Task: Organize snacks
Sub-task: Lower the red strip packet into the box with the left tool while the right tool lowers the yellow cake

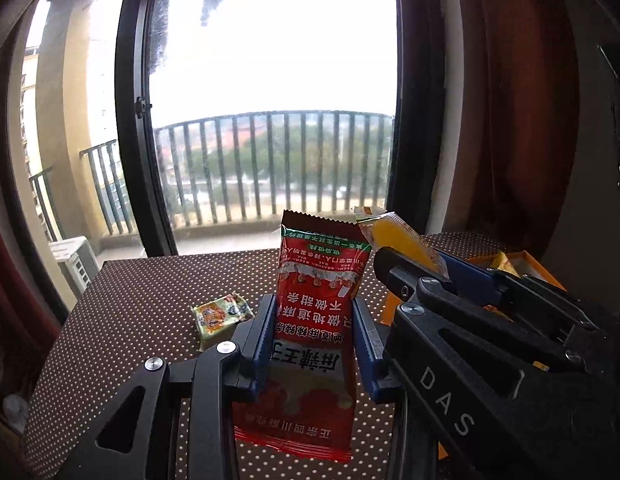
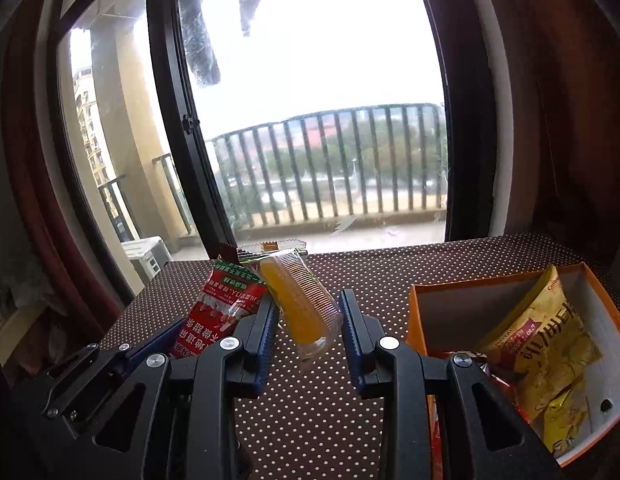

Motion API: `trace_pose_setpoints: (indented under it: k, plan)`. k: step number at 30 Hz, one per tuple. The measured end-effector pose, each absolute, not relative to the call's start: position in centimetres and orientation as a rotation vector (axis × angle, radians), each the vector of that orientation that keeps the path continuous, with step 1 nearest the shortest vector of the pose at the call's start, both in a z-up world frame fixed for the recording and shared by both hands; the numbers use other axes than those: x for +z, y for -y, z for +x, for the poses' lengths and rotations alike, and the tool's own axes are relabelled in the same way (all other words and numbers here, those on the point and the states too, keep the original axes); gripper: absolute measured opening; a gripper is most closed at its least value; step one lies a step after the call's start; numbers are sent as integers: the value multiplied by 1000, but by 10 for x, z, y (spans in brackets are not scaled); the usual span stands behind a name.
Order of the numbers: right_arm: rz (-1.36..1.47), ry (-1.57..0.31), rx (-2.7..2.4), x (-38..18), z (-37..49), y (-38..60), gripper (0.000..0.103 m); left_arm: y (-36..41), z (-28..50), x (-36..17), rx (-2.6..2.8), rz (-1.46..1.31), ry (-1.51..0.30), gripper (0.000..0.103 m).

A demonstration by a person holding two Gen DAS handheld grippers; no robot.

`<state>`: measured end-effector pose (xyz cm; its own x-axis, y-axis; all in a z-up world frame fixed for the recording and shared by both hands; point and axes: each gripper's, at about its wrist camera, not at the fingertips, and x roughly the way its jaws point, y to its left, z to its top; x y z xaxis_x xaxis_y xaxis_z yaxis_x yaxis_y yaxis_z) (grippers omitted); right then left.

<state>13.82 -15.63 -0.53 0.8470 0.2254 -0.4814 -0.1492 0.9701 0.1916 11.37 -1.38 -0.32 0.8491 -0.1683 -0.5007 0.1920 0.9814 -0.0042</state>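
My left gripper [image 1: 314, 340] is shut on a red snack packet [image 1: 320, 280], which stands upright above the dotted brown table [image 1: 141, 300]. My right gripper [image 2: 305, 320] is shut on a yellow snack in a clear wrapper [image 2: 297, 304], held tilted above the table. The two grippers hang side by side, and the two snacks nearly touch at their tops. An orange box [image 2: 430, 300] sits at the right and holds a yellow chip bag [image 2: 550, 344] and other packets. A small green and yellow packet [image 1: 219, 314] lies on the table left of the red one.
A tall window [image 1: 269, 80] with a black frame and a balcony railing stands behind the table's far edge. Dark red curtains [image 1: 510, 120] hang on both sides. The box's rim [image 1: 526, 258] lies close behind my right gripper.
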Motion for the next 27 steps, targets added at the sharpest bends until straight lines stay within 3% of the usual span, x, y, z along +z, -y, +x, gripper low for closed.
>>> trace_pose_setpoints:
  k: [27]
  plan:
    - [278,-503,-91,-29,124,308,34,125,174,-37,-473,125,-598,37]
